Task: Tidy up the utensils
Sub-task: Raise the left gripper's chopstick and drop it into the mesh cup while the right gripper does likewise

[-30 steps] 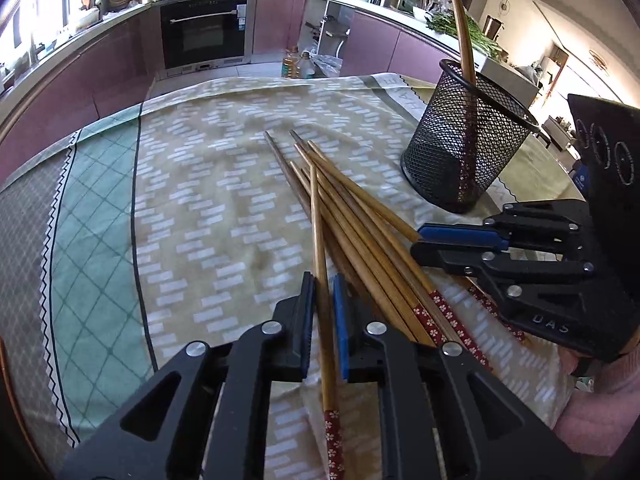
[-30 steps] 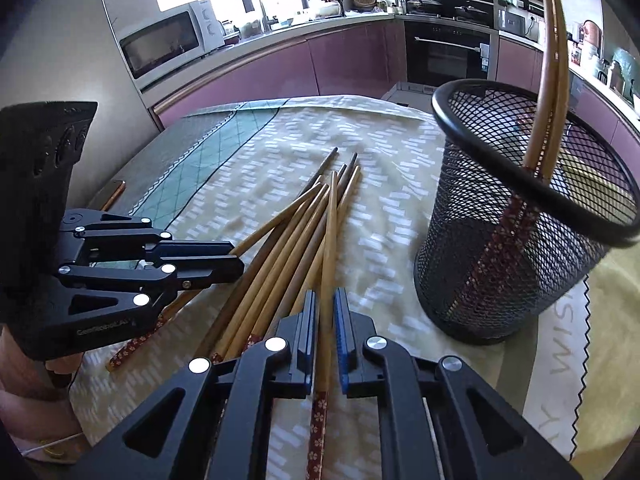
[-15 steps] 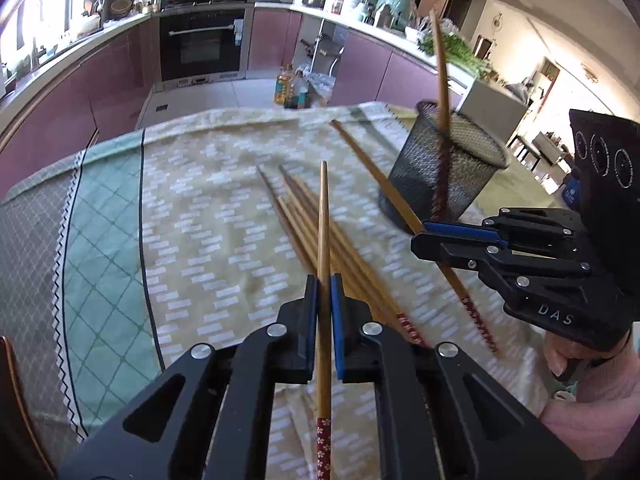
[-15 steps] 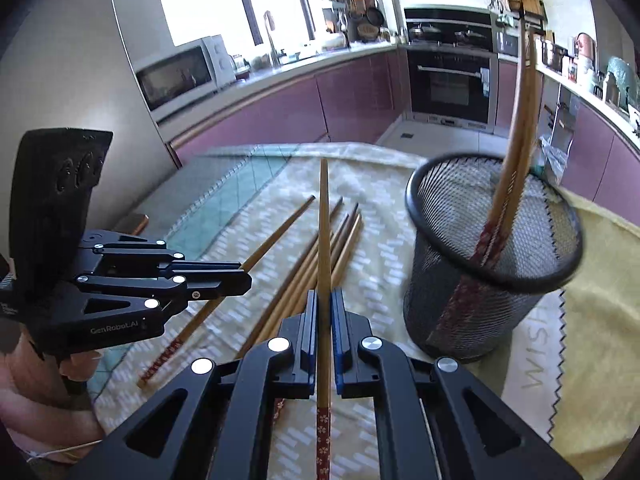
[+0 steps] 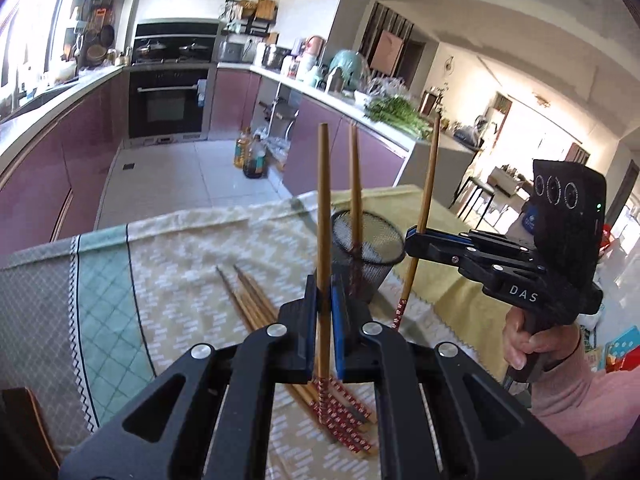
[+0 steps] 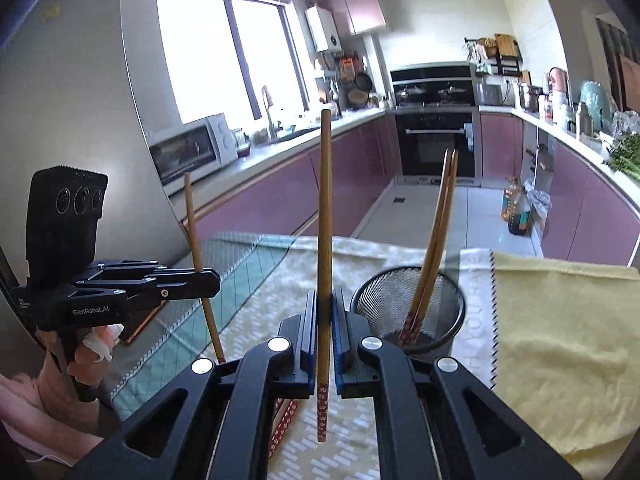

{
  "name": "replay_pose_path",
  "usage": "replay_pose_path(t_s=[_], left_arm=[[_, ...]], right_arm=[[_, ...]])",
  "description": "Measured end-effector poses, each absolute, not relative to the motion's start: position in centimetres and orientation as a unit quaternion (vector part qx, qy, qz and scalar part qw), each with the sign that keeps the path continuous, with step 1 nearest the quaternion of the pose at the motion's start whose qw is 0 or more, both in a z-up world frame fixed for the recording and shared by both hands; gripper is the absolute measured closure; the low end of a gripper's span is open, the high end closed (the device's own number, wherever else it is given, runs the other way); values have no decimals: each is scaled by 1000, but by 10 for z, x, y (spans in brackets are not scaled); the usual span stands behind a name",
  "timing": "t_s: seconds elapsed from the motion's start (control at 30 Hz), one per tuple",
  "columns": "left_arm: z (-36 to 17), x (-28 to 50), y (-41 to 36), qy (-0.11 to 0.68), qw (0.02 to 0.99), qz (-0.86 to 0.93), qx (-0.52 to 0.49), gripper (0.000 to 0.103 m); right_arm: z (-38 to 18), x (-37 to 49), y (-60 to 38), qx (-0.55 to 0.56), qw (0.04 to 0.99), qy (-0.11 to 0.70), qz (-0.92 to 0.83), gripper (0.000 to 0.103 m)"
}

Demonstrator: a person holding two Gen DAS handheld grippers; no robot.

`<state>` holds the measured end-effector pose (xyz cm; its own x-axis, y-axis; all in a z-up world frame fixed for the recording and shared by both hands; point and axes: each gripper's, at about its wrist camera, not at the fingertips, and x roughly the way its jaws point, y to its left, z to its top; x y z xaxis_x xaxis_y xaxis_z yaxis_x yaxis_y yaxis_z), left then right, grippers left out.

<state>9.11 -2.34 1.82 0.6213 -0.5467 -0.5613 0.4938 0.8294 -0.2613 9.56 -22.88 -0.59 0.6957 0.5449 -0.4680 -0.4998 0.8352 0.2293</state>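
both chopsticks up in the air: left gripper (image 5: pixel 325 300) clamped on one chopstick (image 5: pixel 322 216), right gripper (image 6: pixel 325 312) clamped on another (image 6: pixel 325 216), mesh holder (image 6: pixel 408 304) near the worktop's (image 5: pixel 192 292) far edge, spare chopsticks (image 5: pixel 256 308) lying beside it

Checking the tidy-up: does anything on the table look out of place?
Yes. A pile of chopsticks lies loose on the tablecloth, not in the mesh holder, which holds two chopsticks.
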Motion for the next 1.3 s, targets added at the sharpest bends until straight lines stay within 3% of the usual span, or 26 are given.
replay_pose_path(t_s=[0.6,1.3], left_arm=[[101,128,-70,225,918,-321,-65,96],[30,171,-106,313,898,-309,-15,96]], right_arm=[[37,123,-273,72,954,184,224,97],[19,155,-264,100,959,173,202,97]])
